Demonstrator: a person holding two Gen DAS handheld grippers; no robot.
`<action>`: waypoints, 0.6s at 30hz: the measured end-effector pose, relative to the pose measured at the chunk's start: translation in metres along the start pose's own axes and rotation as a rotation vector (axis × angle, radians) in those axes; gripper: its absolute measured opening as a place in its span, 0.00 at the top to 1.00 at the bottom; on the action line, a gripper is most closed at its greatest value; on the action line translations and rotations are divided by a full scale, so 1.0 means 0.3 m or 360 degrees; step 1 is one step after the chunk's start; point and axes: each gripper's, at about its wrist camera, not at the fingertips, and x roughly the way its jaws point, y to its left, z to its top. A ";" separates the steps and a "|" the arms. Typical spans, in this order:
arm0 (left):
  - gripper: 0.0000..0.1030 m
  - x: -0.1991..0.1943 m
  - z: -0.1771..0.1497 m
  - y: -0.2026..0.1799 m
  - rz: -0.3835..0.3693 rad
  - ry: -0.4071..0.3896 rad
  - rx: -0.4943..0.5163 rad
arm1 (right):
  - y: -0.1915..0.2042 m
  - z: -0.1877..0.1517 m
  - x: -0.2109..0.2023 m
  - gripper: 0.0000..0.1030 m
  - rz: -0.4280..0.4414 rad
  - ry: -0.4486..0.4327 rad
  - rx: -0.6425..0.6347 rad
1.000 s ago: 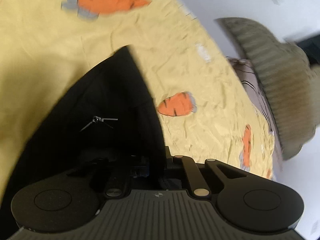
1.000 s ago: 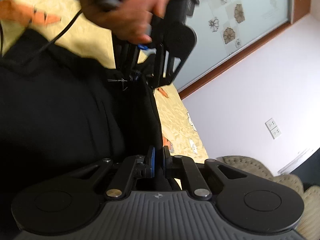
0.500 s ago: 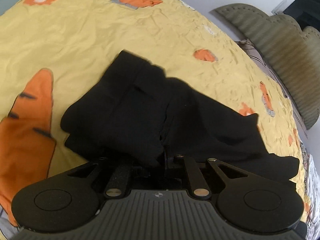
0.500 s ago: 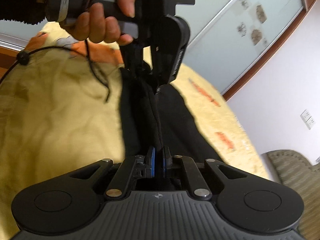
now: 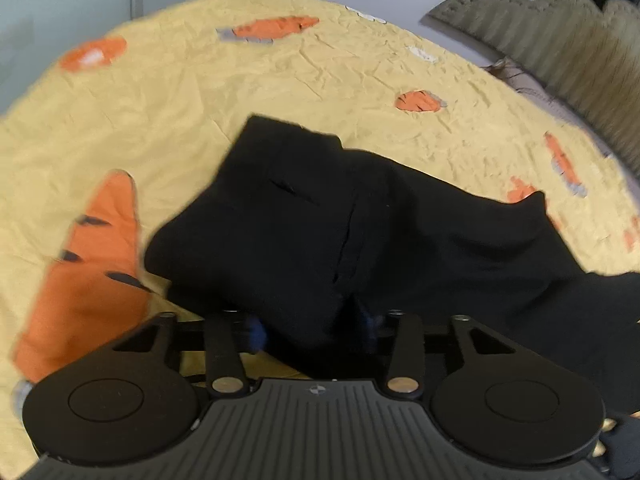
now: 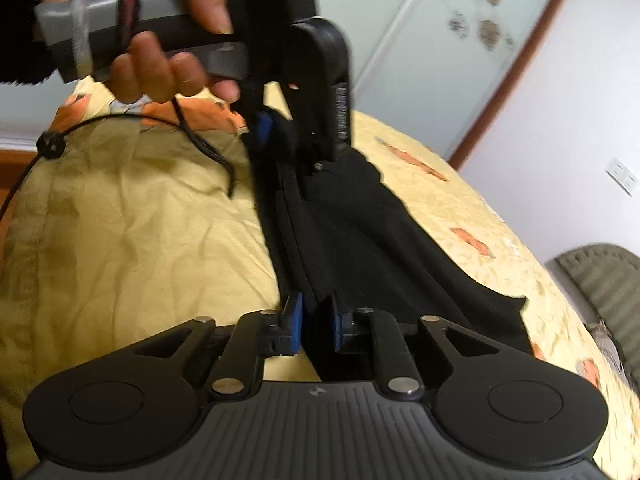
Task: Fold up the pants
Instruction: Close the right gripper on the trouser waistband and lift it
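On the bed, the black pants were lying bunched up on a wrinkly yellow bedspread with orange carrot prints, and both grippers were right at the near edge of the fabric. From the left wrist view, the left gripper had its blue pads spread apart with a fat fold of the pants sitting between them, so it looked open and not really pinching anything. Its far corner pointed up toward the middle of the bed, and one leg trailed off to the right, running out past the edge of the view. From the right wrist view, the right gripper also had its blue pads parted, with the pants edge hanging in the gap; I honestly couldn't tell if the pads were touching the cloth. The left hand was up top holding the other gripper's handle, with a black cable looping down onto the bedspread. Lots of bare bedspread to the left of the pants and beyond them, all creased but free. A ribbed olive headboard sat at the far right, well apart from the pants, against a white wall.
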 end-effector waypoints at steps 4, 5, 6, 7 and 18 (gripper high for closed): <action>0.25 -0.088 -0.012 -0.032 0.0288 -0.0165 0.0165 | -0.139 -0.055 -0.155 0.77 -0.0052 -0.0094 0.0360; 0.25 -0.112 -0.015 -0.039 0.0339 -0.0219 0.0195 | -0.189 -0.086 -0.194 0.76 -0.0086 -0.0103 0.0480; 0.24 -0.134 -0.016 -0.050 0.0374 -0.0266 0.0222 | -0.250 -0.129 -0.235 0.76 -0.0147 -0.0090 0.0617; 0.23 -0.152 -0.012 -0.069 0.0370 -0.0304 0.0264 | -0.301 -0.170 -0.264 0.76 -0.0210 -0.0064 0.0727; 0.16 -0.146 -0.235 -0.665 -0.0288 -0.0513 0.1624 | -0.924 -0.778 -0.554 0.30 -0.0869 -0.0041 0.2177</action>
